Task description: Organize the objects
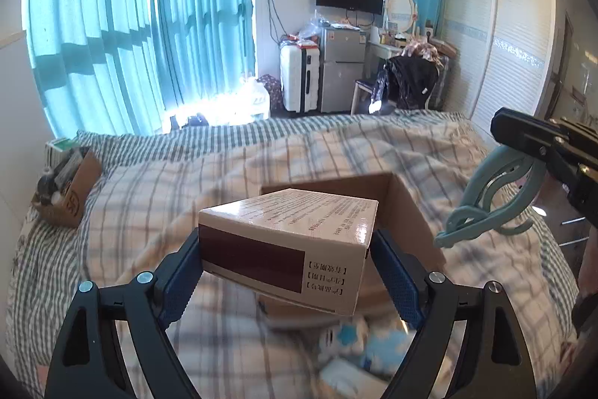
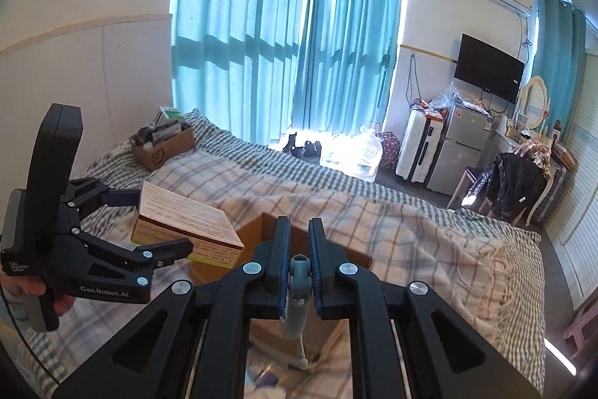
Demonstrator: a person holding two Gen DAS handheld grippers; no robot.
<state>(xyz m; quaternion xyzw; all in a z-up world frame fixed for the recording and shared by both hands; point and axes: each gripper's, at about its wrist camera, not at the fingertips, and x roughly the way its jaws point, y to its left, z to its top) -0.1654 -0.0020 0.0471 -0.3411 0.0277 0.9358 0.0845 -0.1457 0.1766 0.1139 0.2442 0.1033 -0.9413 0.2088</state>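
Observation:
My left gripper is shut on a white and brown carton and holds it in the air over an open cardboard box on the bed. The carton also shows in the right wrist view, held by the left gripper. My right gripper is shut on a light blue plastic hanger, above the same cardboard box. In the left wrist view the right gripper carries the hanger at the right, beside the box.
A plaid blanket covers the bed. A second cardboard box full of items sits at the bed's far left corner. Blue and white soft items lie below the carton. Curtains, a suitcase, a fridge and a wardrobe stand beyond the bed.

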